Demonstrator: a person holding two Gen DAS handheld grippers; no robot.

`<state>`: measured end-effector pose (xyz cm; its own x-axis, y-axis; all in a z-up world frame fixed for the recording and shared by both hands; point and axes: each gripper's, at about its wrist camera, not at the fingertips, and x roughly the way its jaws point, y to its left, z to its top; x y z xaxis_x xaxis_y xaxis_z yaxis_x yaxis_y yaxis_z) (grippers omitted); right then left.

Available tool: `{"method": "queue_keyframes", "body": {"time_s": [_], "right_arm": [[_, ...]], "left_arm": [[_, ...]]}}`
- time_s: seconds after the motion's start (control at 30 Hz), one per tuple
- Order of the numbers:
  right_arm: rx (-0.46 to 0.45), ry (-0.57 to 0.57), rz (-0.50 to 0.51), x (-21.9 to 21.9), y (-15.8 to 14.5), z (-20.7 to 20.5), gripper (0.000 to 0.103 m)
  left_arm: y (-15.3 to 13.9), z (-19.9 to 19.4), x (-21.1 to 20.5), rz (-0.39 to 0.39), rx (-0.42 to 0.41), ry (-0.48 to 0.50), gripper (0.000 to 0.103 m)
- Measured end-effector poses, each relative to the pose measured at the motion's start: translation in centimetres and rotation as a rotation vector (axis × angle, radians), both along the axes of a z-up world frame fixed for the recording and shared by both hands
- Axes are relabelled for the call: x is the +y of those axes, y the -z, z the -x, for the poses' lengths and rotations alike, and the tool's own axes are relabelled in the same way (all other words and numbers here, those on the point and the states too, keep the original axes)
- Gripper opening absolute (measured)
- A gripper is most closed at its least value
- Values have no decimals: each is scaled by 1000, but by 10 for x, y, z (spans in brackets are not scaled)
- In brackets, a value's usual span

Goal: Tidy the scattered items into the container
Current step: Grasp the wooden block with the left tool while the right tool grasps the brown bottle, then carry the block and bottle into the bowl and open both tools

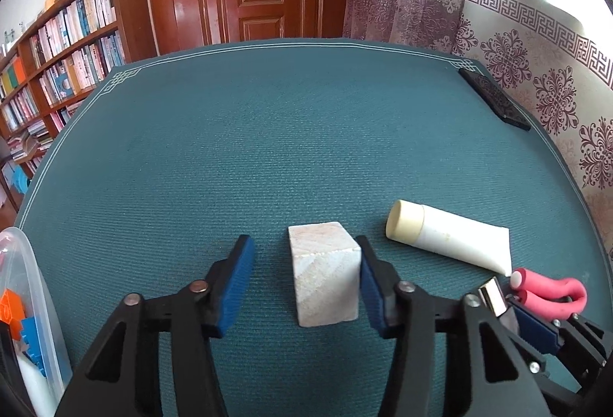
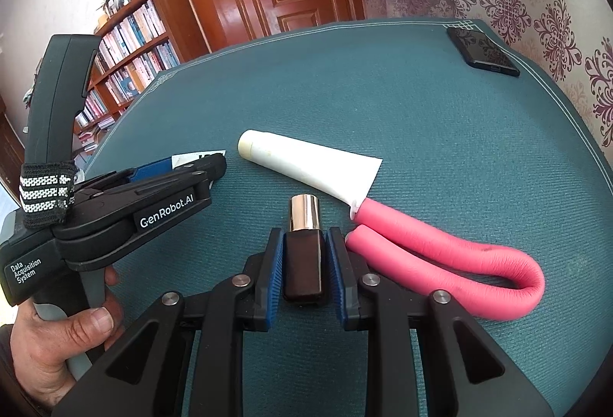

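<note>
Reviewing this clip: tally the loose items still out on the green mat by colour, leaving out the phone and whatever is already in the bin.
White or cream: 2, the stone block between the open left tool fingers, and the tube.
Pink: 1, the bent foam roller.
Dark brown with a metallic cap: 1, the small bottle in the right tool.
Total: 4

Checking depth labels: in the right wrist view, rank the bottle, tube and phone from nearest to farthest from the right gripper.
1. Bottle: between the right gripper's fingers.
2. Tube: just ahead, centre.
3. Phone: far right corner of the table.
</note>
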<state>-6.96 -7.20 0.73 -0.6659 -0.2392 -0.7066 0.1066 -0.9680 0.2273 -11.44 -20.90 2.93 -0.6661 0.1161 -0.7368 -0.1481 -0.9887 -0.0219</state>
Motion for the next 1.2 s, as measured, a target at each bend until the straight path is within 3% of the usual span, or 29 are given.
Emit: {"method": "queue_keyframes", "body": {"time_s": [0.03,0.07,0.27,0.57,1.2], "right_arm": [[1,-1,2,0,0,0,25],[2,-1,4,0,0,0,25],[5,0,30,2,-1,-1,24],[13,-28,174,13,-4,-2,24],[33,-13,140,6,-6,-7,24]], "left_arm": [[0,-1,0,-4,2,7,36],[0,-3,1,-9,3,14,33],[-1,-14,0,-27,6,33,33],[-13,-32,-13,-37,28,15,33],[-44,-80,-69,-79,106,-61,33]]}}
